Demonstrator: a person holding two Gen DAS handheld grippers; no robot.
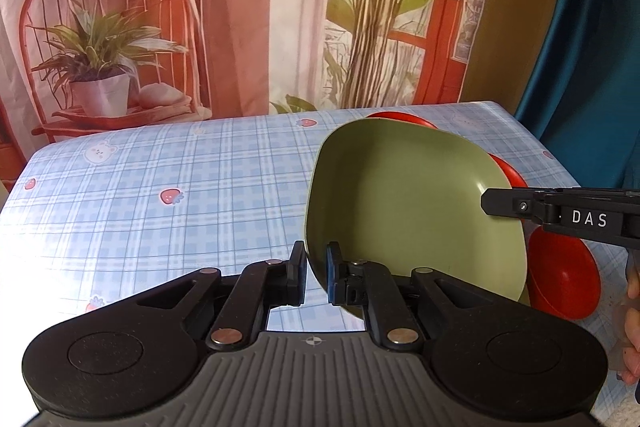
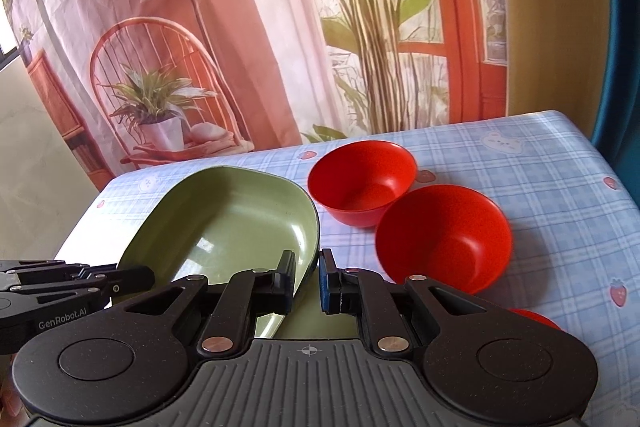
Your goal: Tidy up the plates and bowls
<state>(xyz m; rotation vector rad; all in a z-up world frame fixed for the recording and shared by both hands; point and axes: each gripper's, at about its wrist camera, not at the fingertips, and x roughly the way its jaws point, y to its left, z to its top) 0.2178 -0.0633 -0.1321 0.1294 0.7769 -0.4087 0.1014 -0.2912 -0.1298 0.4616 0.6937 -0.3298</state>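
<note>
A green square plate (image 1: 412, 203) is held tilted above the table between both grippers. My left gripper (image 1: 316, 273) is shut on its near-left rim. My right gripper (image 2: 307, 281) is shut on the plate's (image 2: 224, 223) right rim, and it shows in the left wrist view (image 1: 496, 205) at the plate's right edge. Two red bowls (image 2: 362, 179) (image 2: 444, 237) stand upright side by side on the table to the right of the plate. A third red item (image 2: 536, 319) peeks out behind my right gripper's body. In the left wrist view red bowls (image 1: 564, 275) are partly hidden behind the plate.
The table (image 1: 160, 187) has a blue checked cloth with strawberry and bear prints. A printed backdrop (image 1: 200, 7) of a chair and plants hangs behind its far edge. A blue curtain (image 1: 592, 47) hangs at the right. The person's hand (image 1: 632, 327) is at the right edge.
</note>
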